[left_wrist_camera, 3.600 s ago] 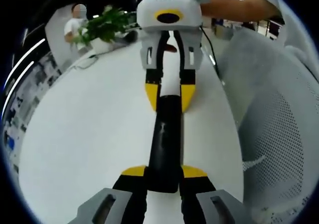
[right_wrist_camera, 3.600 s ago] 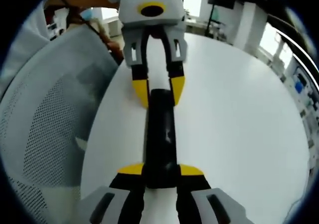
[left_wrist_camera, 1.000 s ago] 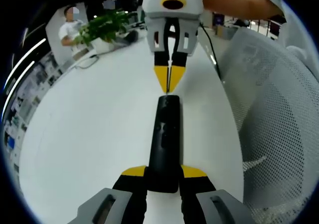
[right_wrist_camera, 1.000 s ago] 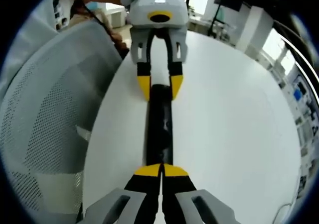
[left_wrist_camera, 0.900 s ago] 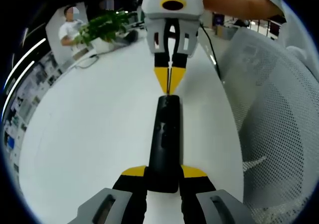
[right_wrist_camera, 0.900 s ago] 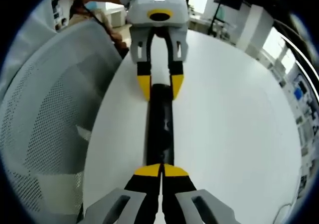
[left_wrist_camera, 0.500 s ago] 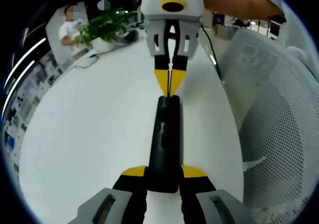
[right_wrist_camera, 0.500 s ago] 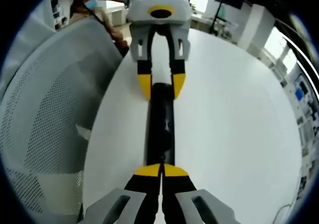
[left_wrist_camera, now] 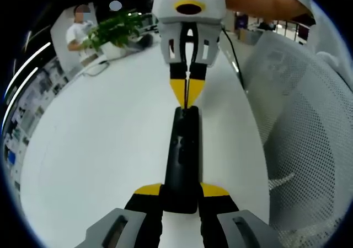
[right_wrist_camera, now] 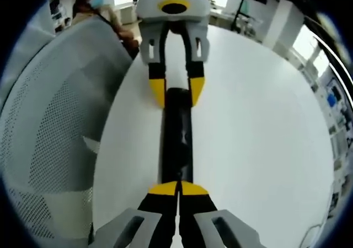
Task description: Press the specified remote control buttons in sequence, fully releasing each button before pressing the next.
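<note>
Remote [left_wrist_camera: 183,155], black and slim, lies lengthwise on the white round table [left_wrist_camera: 99,149], between the two grippers, which face each other from its two ends. In the left gripper view the left gripper [left_wrist_camera: 181,190] rises from the near edge; its yellow-tipped jaws stand apart on either side of the remote's near end and pinch it. At the far end the right gripper [left_wrist_camera: 186,93] points toward the camera, its yellow tips pressed together into one wedge whose point sits at the remote's far end; whether it touches cannot be told.

In the right gripper view the same layout is seen from the opposite end: the right gripper [right_wrist_camera: 177,188] has its jaws closed flat against each other, tips at the near end of the remote [right_wrist_camera: 176,140], and the left gripper [right_wrist_camera: 176,91] holds the far end between its spread yellow fingers [right_wrist_camera: 157,91].

Small buttons show faintly on the remote's upper face. A white mesh chair [left_wrist_camera: 309,138] stands just beside the table's right side in the left gripper view. A potted plant [left_wrist_camera: 113,30] stands at the table's far left, with a person [left_wrist_camera: 77,33] behind it.
</note>
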`<state>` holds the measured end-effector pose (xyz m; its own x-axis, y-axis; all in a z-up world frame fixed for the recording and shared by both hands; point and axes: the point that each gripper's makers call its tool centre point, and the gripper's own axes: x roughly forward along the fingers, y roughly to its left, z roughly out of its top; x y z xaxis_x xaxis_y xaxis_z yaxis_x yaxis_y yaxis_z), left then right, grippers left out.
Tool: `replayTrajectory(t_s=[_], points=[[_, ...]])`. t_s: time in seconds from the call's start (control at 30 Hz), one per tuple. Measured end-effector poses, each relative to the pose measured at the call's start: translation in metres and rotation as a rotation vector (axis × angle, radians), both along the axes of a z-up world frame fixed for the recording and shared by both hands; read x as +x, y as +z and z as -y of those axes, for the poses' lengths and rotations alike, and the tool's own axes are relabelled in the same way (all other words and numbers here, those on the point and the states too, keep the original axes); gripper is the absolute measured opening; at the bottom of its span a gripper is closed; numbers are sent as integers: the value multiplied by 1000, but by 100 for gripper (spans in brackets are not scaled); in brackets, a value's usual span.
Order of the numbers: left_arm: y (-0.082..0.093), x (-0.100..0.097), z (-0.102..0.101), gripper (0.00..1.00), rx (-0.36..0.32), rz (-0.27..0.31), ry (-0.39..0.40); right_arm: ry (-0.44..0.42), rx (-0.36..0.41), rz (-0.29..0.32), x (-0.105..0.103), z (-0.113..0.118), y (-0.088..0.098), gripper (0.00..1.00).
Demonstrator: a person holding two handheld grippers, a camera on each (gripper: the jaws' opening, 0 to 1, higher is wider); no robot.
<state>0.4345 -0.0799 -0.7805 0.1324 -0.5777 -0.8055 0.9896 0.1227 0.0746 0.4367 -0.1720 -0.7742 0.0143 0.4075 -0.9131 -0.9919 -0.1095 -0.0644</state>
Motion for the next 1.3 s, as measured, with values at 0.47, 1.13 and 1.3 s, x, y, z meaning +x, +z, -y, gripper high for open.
replayTrajectory(t_s=[0.47, 1.13, 1.3], points=[[0, 0, 0, 23, 2, 2, 7, -6, -3, -8, 1, 1, 1, 0], [1, 0, 0, 23, 18, 5, 9, -23, 36, -17, 1, 1, 2, 0], [1, 0, 0, 23, 21, 7, 10, -27, 39, -12, 1, 1, 3, 0]])
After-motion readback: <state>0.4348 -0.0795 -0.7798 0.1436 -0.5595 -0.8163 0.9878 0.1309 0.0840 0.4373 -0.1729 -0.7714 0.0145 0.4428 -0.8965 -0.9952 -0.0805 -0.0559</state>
